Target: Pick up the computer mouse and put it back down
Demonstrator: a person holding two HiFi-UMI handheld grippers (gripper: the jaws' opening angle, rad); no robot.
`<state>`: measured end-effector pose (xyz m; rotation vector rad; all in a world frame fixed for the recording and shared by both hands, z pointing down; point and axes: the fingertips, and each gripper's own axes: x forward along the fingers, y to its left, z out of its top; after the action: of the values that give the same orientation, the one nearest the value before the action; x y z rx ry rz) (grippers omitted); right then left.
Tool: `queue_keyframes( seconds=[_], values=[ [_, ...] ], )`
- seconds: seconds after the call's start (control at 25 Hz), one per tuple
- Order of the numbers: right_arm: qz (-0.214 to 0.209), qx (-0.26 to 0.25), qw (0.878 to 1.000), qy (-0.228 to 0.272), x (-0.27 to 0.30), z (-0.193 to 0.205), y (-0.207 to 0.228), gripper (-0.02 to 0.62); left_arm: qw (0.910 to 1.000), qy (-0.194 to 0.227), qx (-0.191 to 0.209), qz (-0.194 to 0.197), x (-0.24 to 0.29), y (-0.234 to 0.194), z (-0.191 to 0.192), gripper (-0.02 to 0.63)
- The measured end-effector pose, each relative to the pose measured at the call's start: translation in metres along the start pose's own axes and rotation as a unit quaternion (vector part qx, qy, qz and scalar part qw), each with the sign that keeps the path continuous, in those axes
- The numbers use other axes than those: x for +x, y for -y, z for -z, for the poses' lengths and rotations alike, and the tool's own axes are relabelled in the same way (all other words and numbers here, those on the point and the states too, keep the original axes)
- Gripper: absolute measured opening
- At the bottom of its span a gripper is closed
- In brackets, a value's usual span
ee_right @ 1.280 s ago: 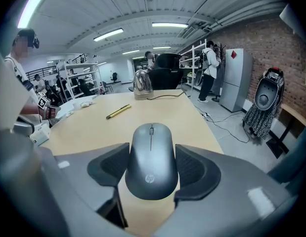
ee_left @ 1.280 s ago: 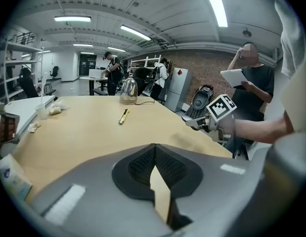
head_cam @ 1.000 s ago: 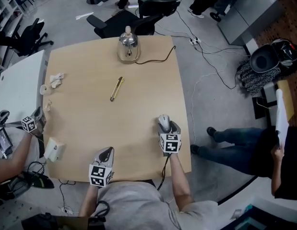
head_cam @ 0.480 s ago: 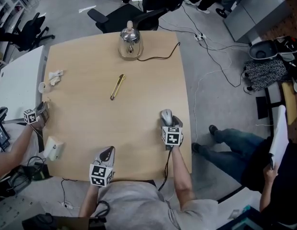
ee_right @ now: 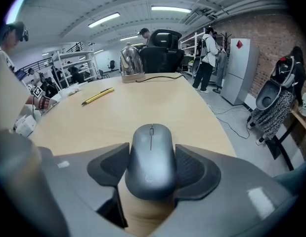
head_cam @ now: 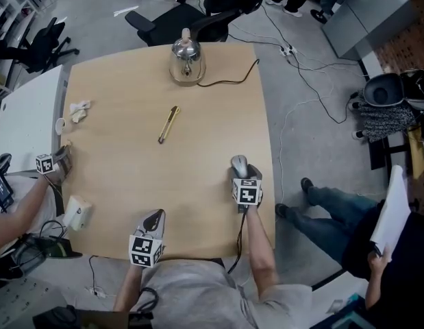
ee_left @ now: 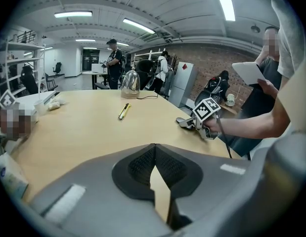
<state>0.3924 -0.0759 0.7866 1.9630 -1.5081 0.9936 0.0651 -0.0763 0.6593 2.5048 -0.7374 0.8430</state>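
At the near edge of the table, the left gripper hangs with its jaws together and nothing between them. It is well apart from the task's thing.

Further in, near the table's right edge, the right gripper has its jaws set wide around the grey computer mouse, one ribbed pad against each flank. That looks like a grip on the mouse. The mouse is low over the tabletop, but I cannot tell whether its underside rests on the wood.

The mouse lies straight ahead of the right gripper. Its long axis runs along the line the jaws point, with the rounded tail toward the person and the scroll-wheel end away, toward the far edge. The right hand is therefore the one on it. In my judgement the put-down turns on settling the mouse flat and then parting the pads sideways off its flanks.

A faint round emblem sits on the mouse's tail, too dim to read. The marker cube on each gripper bears only black-and-white squares, no letters.

Beyond the mouse, mid-table, lies a yellow utility knife. At the far edge stands a kettle with its cord trailing right. Neither shows legible print.
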Motion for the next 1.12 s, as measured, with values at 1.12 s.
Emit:
queue_keyframes(
  seconds=[1.12],
  values=[
    [-0.016,0.012,0.999,0.044,-0.034,-0.012,-0.019,0.327,0.9994,0.032,0.012,0.003,-0.017,0.001,-0.009,0.020]
  ],
)
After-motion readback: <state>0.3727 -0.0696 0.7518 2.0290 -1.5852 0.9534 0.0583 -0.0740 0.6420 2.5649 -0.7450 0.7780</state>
